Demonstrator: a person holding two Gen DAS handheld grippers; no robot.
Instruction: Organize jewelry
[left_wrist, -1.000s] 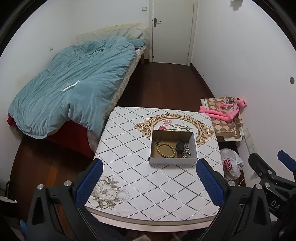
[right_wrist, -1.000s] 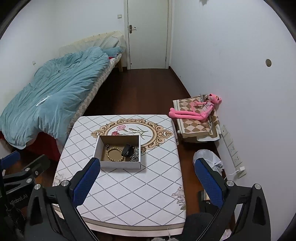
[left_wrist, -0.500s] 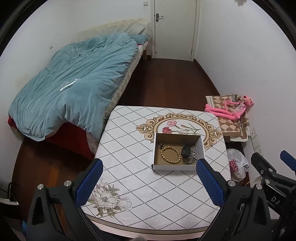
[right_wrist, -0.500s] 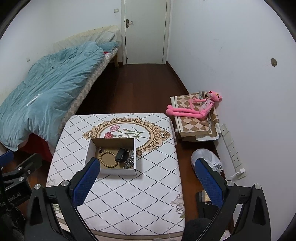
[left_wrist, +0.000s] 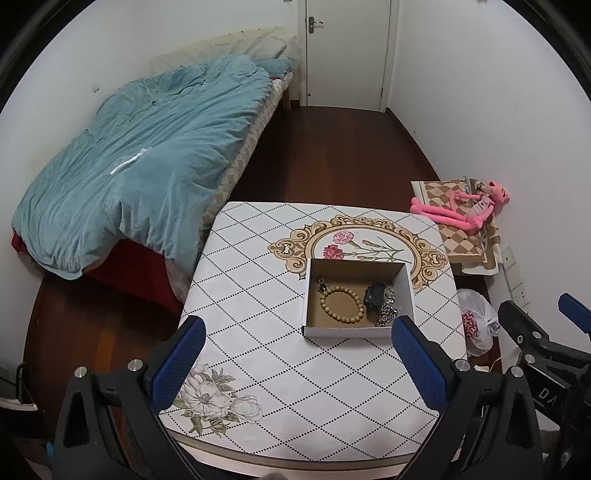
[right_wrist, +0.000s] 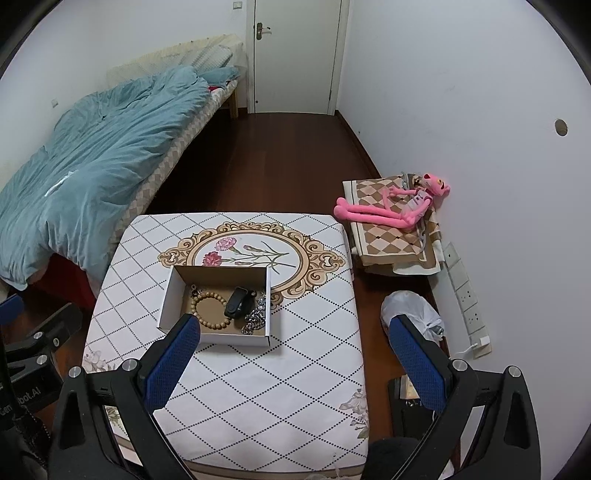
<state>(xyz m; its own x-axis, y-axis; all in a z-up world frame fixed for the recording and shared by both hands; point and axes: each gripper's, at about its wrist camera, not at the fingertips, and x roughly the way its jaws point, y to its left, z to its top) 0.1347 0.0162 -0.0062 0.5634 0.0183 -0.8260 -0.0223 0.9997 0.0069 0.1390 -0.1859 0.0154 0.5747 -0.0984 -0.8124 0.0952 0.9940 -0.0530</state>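
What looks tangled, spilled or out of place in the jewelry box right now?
Nothing has spilled: all pieces lie inside the open cardboard box. The silver metal chain is heaped in a loose clump beside the black wristband, seemingly touching it. The wooden bead bracelet lies flat and separate.

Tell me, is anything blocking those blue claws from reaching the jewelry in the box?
Nothing visible does. The cardboard box is open-topped, and the wooden bead bracelet lies exposed inside. Only bare tablecloth separates it from the left gripper and right gripper, both open and empty.
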